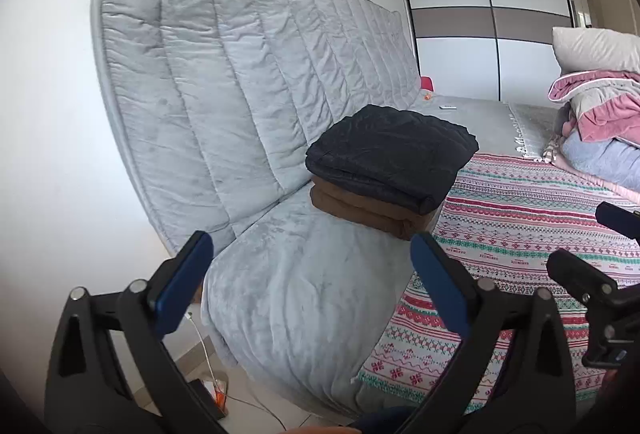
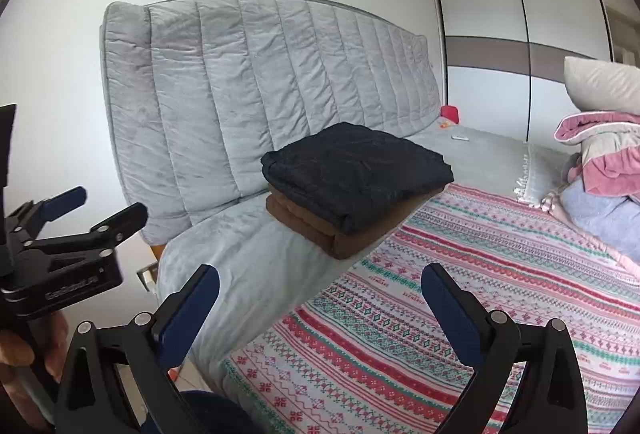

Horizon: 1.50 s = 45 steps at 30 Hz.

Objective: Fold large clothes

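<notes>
A folded dark navy garment [image 1: 388, 157] lies on top of a folded brown garment [image 1: 368, 211], stacked on the grey plush bed cover near the headboard; the stack also shows in the right wrist view [image 2: 356, 173], navy over brown [image 2: 320, 230]. My left gripper [image 1: 312, 266] is open and empty, held above the grey cover short of the stack. My right gripper [image 2: 320, 298] is open and empty, above the edge of the patterned sheet [image 2: 460, 274]. Each gripper shows at the side of the other's view.
A grey quilted headboard [image 1: 240, 73] stands behind the stack. A heap of pink, grey and blue clothes with a pillow [image 2: 600, 169] lies at the right. A wardrobe [image 1: 480, 13] stands at the back. A cable and an orange item [image 1: 218, 394] lie on the floor.
</notes>
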Each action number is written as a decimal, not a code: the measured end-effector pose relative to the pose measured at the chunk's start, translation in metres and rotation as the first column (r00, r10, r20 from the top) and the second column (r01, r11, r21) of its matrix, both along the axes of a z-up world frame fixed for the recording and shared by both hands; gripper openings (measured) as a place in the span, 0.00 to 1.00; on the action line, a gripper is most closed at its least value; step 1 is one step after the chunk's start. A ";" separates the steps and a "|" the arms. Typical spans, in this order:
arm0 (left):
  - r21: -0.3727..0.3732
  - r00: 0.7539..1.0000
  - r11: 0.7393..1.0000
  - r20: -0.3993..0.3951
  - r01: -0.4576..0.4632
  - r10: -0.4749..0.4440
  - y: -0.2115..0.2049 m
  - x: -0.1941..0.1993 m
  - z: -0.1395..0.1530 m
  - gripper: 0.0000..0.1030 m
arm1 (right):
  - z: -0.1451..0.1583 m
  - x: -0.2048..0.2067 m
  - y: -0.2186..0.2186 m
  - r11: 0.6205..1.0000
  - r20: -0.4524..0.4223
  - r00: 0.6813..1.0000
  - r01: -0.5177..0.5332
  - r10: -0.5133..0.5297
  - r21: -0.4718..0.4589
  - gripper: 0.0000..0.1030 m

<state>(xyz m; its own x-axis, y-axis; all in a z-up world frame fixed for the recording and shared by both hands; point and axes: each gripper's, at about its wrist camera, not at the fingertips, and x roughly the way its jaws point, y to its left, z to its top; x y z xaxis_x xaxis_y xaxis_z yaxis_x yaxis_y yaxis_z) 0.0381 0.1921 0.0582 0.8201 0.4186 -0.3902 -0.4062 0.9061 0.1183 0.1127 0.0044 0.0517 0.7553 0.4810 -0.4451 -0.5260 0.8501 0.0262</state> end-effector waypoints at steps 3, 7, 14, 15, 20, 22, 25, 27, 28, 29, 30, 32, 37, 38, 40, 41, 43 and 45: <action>-0.017 0.999 0.999 0.027 -0.029 0.030 0.001 -0.015 -0.001 0.98 | -0.001 -0.006 0.000 0.999 0.015 0.999 0.031 -0.031 -0.018 1.00; -0.038 0.999 0.999 0.035 -0.036 0.037 -0.001 -0.024 -0.003 0.98 | -0.004 -0.009 -0.002 0.995 0.016 0.996 0.091 -0.090 -0.030 1.00; -0.030 0.999 0.999 0.024 -0.022 0.023 -0.015 -0.020 0.000 0.99 | -0.002 -0.007 -0.011 0.991 0.017 0.991 0.132 -0.132 -0.028 1.00; -0.026 0.999 0.999 0.025 -0.025 0.026 -0.018 -0.020 -0.001 0.99 | -0.001 -0.008 -0.014 0.990 0.016 0.990 0.137 -0.137 -0.021 1.00; -0.059 0.999 0.997 0.023 -0.039 0.041 -0.023 -0.019 -0.006 0.99 | -0.003 -0.011 -0.026 0.987 0.023 0.987 0.161 -0.160 -0.019 1.00; -0.061 0.999 0.997 0.018 -0.036 0.037 -0.026 -0.016 -0.006 0.99 | -0.005 -0.010 -0.031 0.985 0.020 0.985 0.172 -0.171 -0.020 1.00; -0.043 0.999 0.998 0.012 -0.039 0.040 -0.032 -0.015 -0.007 0.99 | -0.007 -0.008 -0.039 0.983 0.008 0.983 0.183 -0.183 -0.011 1.00; -0.044 0.999 0.998 0.013 -0.038 0.039 -0.034 -0.014 -0.006 0.99 | -0.008 -0.009 -0.044 0.982 0.010 0.982 0.187 -0.187 -0.005 1.00; -0.047 0.999 0.998 0.014 -0.039 0.039 -0.035 -0.013 -0.006 0.99 | -0.007 -0.009 -0.046 0.982 0.012 0.982 0.190 -0.190 -0.002 1.00; -0.048 0.999 0.998 0.014 -0.038 0.038 -0.036 -0.013 -0.006 0.99 | -0.007 -0.009 -0.048 0.981 0.012 0.981 0.192 -0.192 0.001 1.00; -0.046 0.999 0.998 0.012 -0.037 0.038 -0.037 -0.012 -0.006 0.99 | -0.007 -0.009 -0.050 0.981 0.010 0.981 0.193 -0.193 0.006 1.00; -0.043 0.999 0.999 0.007 -0.033 0.034 -0.039 -0.011 -0.007 0.99 | -0.006 -0.008 -0.053 0.981 0.003 0.981 0.194 -0.194 0.014 1.00; -0.049 0.999 0.998 0.005 -0.037 0.037 -0.043 -0.010 -0.010 0.99 | -0.008 -0.009 -0.055 0.982 0.002 0.982 0.189 -0.189 0.014 1.00; -0.056 0.999 0.998 0.004 -0.040 0.040 -0.042 -0.010 -0.010 0.99 | -0.008 -0.009 -0.055 0.982 0.003 0.982 0.189 -0.189 0.013 1.00; -0.057 0.999 0.998 0.001 -0.039 0.039 -0.042 -0.010 -0.011 0.99 | -0.008 -0.009 -0.055 0.982 0.004 0.982 0.188 -0.188 0.014 1.00; -0.052 0.999 0.998 -0.001 -0.037 0.037 -0.044 -0.009 -0.011 0.99 | -0.008 -0.009 -0.055 0.982 0.003 0.982 0.188 -0.188 0.015 1.00; -0.048 1.000 0.998 -0.002 -0.031 0.031 -0.046 -0.009 -0.011 0.99 | -0.008 -0.008 -0.055 0.982 -0.001 0.982 0.186 -0.186 0.018 1.00; -0.047 1.000 0.999 -0.001 -0.025 0.025 -0.047 -0.009 -0.011 0.99 | -0.008 -0.008 -0.055 0.982 -0.001 0.982 0.187 -0.187 0.017 1.00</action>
<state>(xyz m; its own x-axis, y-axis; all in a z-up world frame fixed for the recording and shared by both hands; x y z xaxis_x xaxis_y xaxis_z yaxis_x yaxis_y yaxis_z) 0.0291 0.1446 0.0476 0.8094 0.4205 -0.4100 -0.4291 0.9000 0.0762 0.1045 -0.0511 0.0434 0.8331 0.3384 -0.4376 -0.3576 0.9330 0.0407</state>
